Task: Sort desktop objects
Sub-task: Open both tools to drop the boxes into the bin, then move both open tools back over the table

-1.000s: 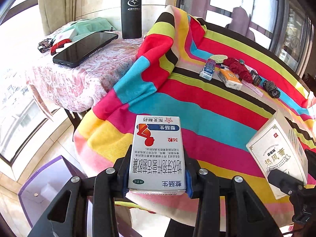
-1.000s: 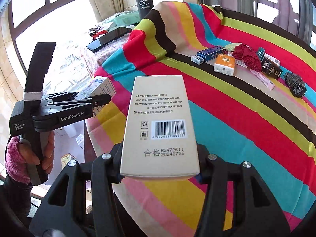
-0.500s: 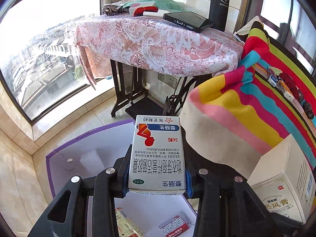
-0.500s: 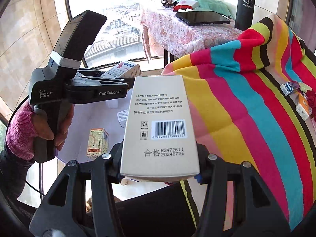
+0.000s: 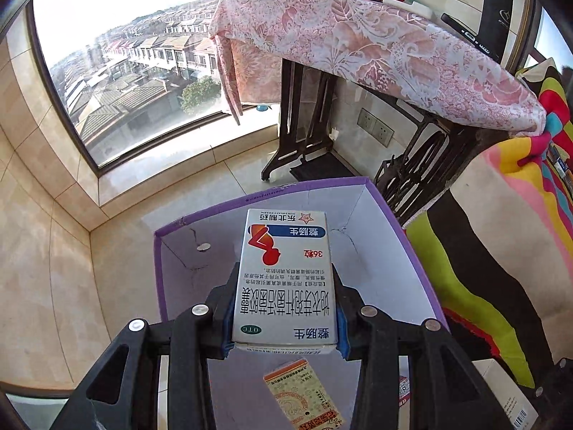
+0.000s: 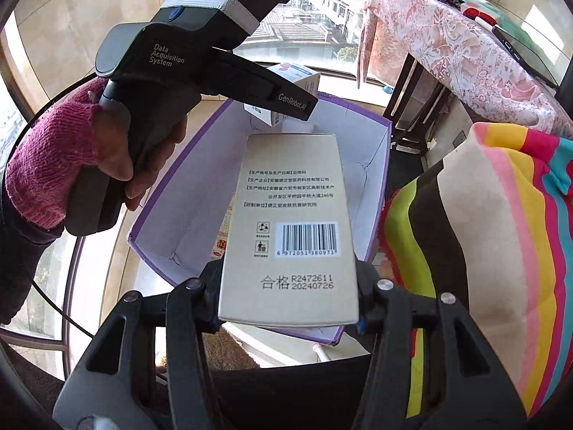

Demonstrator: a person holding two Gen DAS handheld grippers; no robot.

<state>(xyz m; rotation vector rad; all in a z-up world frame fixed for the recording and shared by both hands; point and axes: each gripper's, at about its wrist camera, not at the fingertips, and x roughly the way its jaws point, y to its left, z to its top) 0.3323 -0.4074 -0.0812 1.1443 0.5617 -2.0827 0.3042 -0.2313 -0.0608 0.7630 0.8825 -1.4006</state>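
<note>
My left gripper is shut on a white and blue medicine box and holds it over an open purple box with a white inside that stands on the floor. My right gripper is shut on a beige carton with a barcode, also above the purple box. The left gripper with its medicine box shows in the right wrist view over the far side. An orange and cream packet lies inside the box.
A striped cloth hangs off the table at the right. A side table with a pink patterned cloth carries a phone and a black flask. A large window is beyond the tiled floor.
Both grippers have swung left off the striped table and down over the purple box on the floor, still holding their boxes.
</note>
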